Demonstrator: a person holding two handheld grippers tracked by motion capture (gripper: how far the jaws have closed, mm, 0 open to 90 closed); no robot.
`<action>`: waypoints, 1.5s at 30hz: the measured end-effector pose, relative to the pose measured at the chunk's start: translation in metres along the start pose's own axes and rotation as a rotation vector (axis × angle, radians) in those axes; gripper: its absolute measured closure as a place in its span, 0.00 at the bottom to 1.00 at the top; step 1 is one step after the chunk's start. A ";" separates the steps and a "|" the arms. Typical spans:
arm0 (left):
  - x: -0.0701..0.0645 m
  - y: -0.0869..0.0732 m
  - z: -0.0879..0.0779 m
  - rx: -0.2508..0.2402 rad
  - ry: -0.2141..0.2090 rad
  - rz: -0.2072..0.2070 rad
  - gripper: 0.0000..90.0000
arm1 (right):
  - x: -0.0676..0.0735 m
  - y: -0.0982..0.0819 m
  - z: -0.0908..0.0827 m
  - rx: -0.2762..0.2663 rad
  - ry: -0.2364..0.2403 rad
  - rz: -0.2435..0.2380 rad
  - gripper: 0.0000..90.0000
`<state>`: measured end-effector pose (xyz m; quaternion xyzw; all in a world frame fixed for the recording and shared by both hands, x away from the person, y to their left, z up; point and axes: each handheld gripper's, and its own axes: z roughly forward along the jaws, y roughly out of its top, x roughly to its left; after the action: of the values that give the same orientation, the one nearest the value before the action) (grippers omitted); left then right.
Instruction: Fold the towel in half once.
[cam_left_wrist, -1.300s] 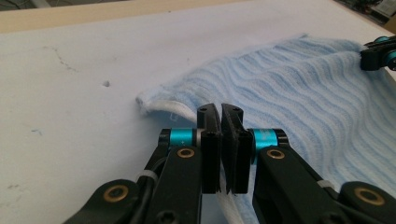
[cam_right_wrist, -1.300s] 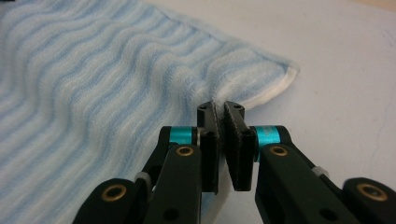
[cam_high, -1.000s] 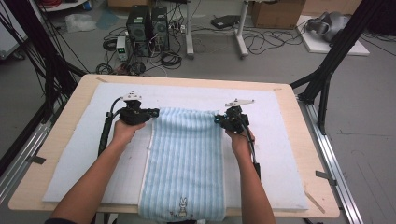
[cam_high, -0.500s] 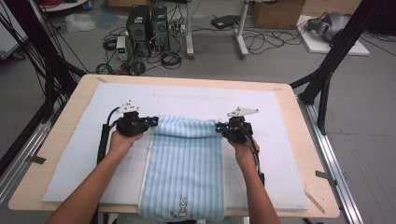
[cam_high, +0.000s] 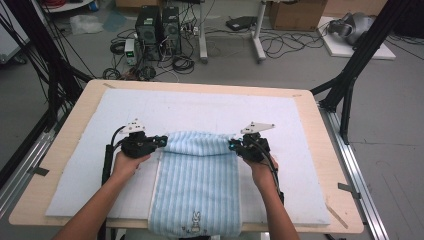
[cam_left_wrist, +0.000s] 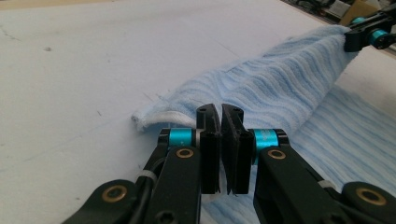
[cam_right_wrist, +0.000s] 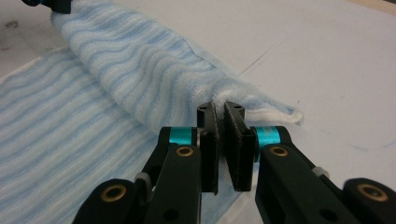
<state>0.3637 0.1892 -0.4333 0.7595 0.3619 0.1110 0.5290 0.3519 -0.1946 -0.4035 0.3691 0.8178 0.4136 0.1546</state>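
Note:
A light blue striped towel (cam_high: 197, 185) lies lengthwise on the pale foam mat (cam_high: 210, 107), its near end with a small rabbit mark hanging at the table's front edge. Its far edge is lifted and curled back over the rest. My left gripper (cam_high: 161, 141) is shut on the towel's left far corner, and my right gripper (cam_high: 232, 145) is shut on the right far corner. In the left gripper view the jaws (cam_left_wrist: 220, 109) pinch the towel (cam_left_wrist: 261, 88) at its white hem. In the right gripper view the jaws (cam_right_wrist: 220, 108) pinch the towel (cam_right_wrist: 140, 70) the same way.
The mat covers most of the wooden table (cam_high: 327, 165). Black frame posts (cam_high: 350, 75) stand at both sides. Computer cases (cam_high: 155, 25) and cables lie on the floor beyond the table's far edge.
Both grippers have moved toward the person with the towel's far corners in them. The raised fold has travelled nearer over the flat part of the towel.

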 end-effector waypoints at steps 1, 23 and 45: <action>-0.001 -0.001 -0.002 0.001 -0.004 0.004 0.95 | 0.001 -0.002 -0.002 -0.002 0.006 0.004 0.94; -0.004 -0.021 -0.022 0.041 0.016 -0.049 0.57 | 0.014 -0.042 -0.010 0.054 0.021 0.036 0.71; 0.019 0.002 0.027 0.150 0.082 -0.110 0.40 | -0.027 -0.005 0.025 0.113 -0.091 0.202 0.50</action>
<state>0.3929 0.1821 -0.4471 0.7707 0.4317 0.0856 0.4608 0.3820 -0.2021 -0.4244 0.4761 0.7906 0.3630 0.1281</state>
